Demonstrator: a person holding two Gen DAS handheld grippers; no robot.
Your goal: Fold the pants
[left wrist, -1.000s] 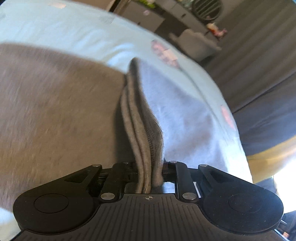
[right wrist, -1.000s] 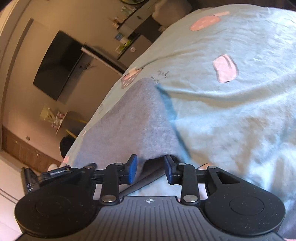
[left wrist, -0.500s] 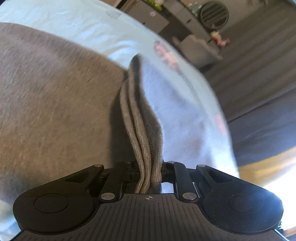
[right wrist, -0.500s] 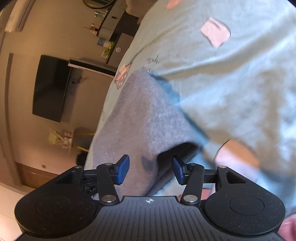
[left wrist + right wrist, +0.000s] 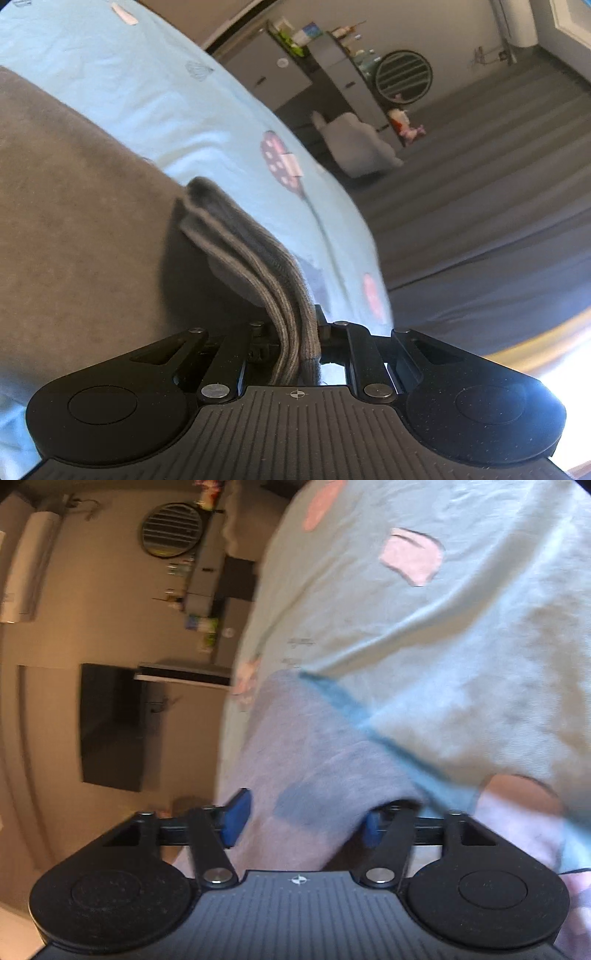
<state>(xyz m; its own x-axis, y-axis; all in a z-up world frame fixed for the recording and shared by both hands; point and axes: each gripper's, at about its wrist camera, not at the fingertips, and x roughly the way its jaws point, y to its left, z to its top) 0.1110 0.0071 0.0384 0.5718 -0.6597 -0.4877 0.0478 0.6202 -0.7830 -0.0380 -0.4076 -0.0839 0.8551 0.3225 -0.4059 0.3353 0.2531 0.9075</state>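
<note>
Meanwhile the right claw (image 5: 301, 818) had spread wider, releasing the pants (image 5: 314, 768) at lower centre; the left claw (image 5: 299, 332) stayed clamped on their ribbed edge.

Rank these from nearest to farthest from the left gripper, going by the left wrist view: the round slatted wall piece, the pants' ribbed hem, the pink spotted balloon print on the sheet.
1. Pants' ribbed hem: clamped in the left gripper.
2. Pink spotted balloon print: on the blue sheet, ahead, past the pants.
3. Round slatted wall piece: upper right, on the room's far wall.
</note>
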